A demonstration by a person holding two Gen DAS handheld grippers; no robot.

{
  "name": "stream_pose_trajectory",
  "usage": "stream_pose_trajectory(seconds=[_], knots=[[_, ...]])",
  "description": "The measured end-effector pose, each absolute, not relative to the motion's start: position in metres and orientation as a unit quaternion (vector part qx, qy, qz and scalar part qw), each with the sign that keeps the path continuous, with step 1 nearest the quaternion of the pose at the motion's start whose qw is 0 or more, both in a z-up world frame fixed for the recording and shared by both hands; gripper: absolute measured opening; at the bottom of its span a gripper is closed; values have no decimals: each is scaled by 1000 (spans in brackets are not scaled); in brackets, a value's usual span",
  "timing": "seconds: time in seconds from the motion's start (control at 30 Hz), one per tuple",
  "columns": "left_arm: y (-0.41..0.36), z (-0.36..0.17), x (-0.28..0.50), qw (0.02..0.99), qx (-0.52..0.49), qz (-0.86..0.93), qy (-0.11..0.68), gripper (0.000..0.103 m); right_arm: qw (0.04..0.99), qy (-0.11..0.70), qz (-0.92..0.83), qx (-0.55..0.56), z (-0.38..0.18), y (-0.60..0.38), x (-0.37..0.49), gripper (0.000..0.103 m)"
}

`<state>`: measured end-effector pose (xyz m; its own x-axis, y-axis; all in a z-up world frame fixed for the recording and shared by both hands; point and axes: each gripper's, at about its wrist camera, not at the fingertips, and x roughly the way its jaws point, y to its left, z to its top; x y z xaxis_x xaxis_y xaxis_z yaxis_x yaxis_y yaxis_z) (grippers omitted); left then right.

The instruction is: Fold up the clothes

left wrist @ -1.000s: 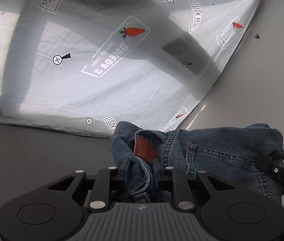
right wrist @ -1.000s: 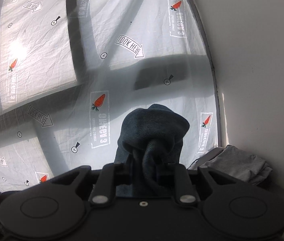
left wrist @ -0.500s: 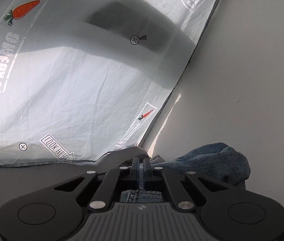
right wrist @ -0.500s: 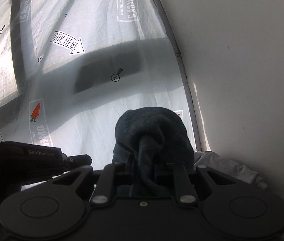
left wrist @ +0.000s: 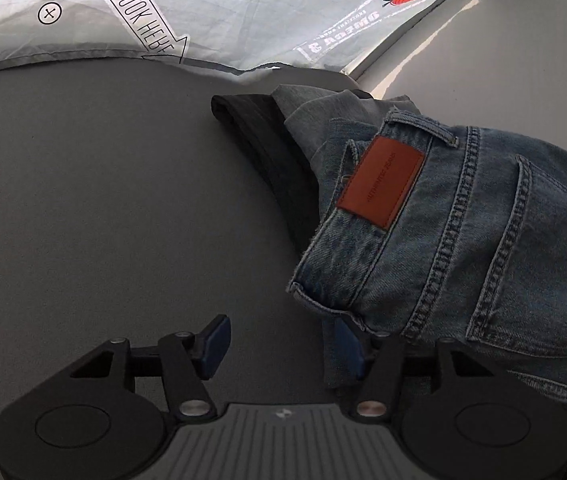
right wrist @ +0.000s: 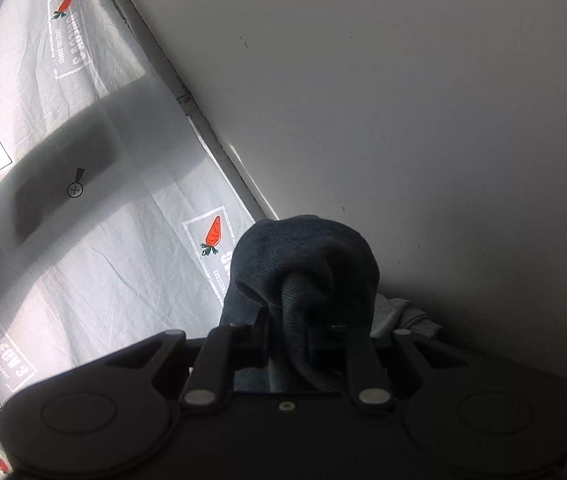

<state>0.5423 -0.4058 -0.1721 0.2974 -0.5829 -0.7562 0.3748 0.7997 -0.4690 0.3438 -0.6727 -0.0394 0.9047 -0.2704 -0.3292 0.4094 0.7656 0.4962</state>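
My left gripper [left wrist: 279, 346] stands wide apart over the grey surface [left wrist: 103, 200], holding nothing; its right finger [left wrist: 347, 348] is tucked under the waistband corner of the folded jeans [left wrist: 463, 240]. The jeans lie on a dark garment [left wrist: 267, 148] near the surface's far edge, leather patch [left wrist: 381, 182] up. Beyond hangs the printed sheet [left wrist: 243, 12]. My right gripper [right wrist: 305, 334] is clamped on a bunched fold of denim [right wrist: 307, 260], with a grey garment [right wrist: 403, 316] just behind it.

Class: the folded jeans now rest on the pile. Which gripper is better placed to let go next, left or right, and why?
Right. The right gripper is clamped on bunched denim, while the left gripper is already open beside the jeans, gripping nothing.
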Motion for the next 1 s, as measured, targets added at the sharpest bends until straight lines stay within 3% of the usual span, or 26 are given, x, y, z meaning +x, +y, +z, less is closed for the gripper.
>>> stream_pose_trajectory(seconds=[0.17,0.33,0.5,0.6,0.73,1.0], knots=[[-404,-200,507,753,-138,-323,557,60,958,109,-118,239,-13,-617,356,16],[-385,-198,489,755,-143,-321,554,65,974,89,-69,198,12,-572,367,11],[-362,-190,484,774,-143,-308,535,67,983,145,-87,71,-16,-522,394,10],[-348,-185,481,785,-143,-299,523,67,973,192,-101,72,-39,-514,406,10],[-329,-179,477,800,-143,-288,507,68,971,191,-125,71,-47,-508,388,10],[-365,-182,551,813,-119,-284,494,68,956,198,-170,138,-73,-531,355,14]])
